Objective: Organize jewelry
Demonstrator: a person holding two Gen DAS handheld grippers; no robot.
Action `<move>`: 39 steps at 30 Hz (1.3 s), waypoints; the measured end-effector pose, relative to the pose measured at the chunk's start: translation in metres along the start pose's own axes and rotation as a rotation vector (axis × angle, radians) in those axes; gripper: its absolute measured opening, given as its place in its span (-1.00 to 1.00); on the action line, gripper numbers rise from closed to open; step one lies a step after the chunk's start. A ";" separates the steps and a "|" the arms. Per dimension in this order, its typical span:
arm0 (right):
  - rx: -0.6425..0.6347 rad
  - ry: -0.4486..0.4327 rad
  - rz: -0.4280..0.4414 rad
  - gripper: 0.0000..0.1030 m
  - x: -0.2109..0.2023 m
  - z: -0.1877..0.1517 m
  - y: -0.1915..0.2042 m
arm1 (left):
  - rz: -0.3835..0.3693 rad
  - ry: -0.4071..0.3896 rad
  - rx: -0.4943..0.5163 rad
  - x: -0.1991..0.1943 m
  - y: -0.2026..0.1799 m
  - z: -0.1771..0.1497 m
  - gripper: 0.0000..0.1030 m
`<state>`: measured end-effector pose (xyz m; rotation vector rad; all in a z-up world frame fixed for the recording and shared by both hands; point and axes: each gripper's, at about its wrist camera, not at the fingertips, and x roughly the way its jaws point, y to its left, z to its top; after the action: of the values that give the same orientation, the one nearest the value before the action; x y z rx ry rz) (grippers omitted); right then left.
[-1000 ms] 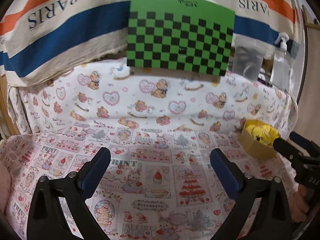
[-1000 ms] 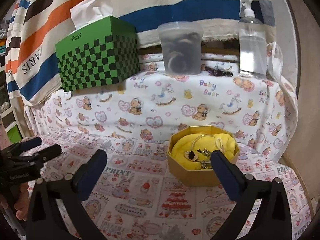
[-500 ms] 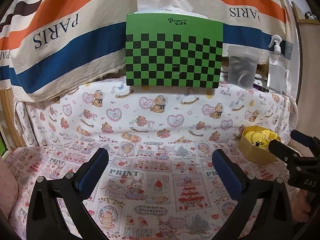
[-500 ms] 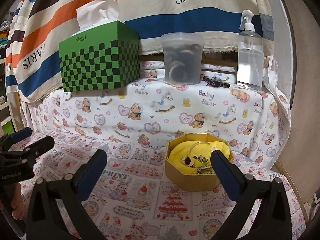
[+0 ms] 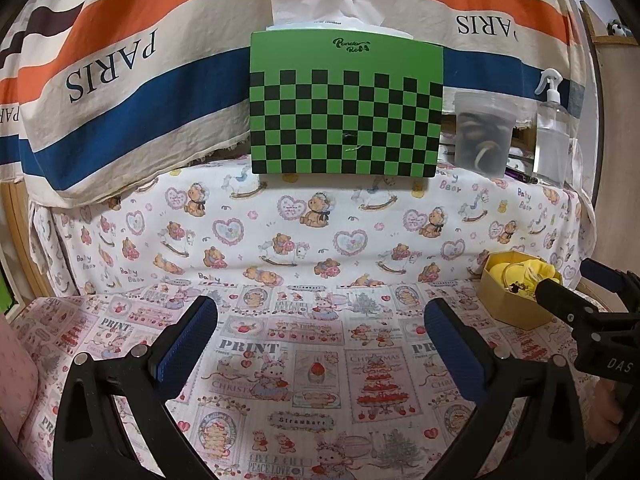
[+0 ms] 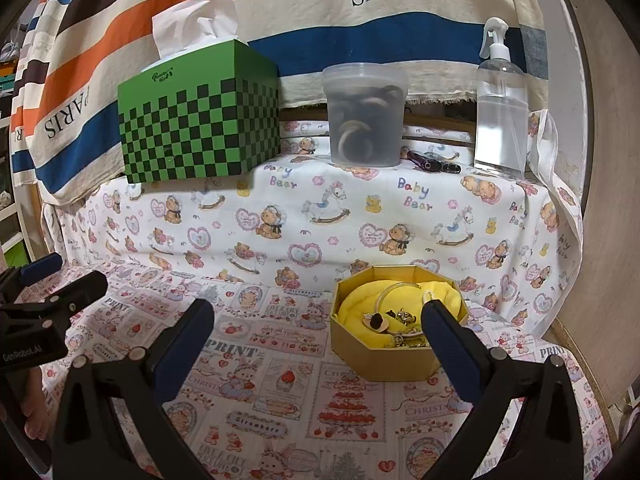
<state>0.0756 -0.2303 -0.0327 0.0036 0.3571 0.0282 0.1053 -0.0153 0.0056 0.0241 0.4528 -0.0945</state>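
Yellow-lined jewelry box (image 6: pixel 384 344) sits near the worktop's right edge; both wide, empty grippers (image 6: pixel 318 320) (image 5: pixel 320 320) could nudge it off.

The right gripper (image 6: pixel 318 320) hovers wide open over the patterned cloth (image 6: pixel 280 400), its right finger overlapping a gold box (image 6: pixel 372 360) of jewelry (image 6: pixel 396 320) on yellow padding, below a checkered tissue box (image 6: pixel 200 120).

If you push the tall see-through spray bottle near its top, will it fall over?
Probably, yes. The spray bottle stands tall and narrow on the cloth-covered shelf, so a high push may tip it. It looks mostly full of clear liquid, so it is likely fairly heavy. Its smooth plastic may be slippery.
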 end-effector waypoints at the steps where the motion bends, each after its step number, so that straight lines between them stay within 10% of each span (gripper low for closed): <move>1: 0.000 0.000 0.000 1.00 0.000 0.000 0.000 | 0.002 0.000 -0.001 0.000 0.000 0.000 0.99; 39: 0.001 0.003 0.000 1.00 0.001 0.000 0.000 | -0.003 -0.010 0.017 -0.001 0.000 0.000 0.99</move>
<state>0.0765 -0.2303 -0.0333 0.0043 0.3601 0.0284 0.1045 -0.0155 0.0061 0.0392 0.4424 -0.1015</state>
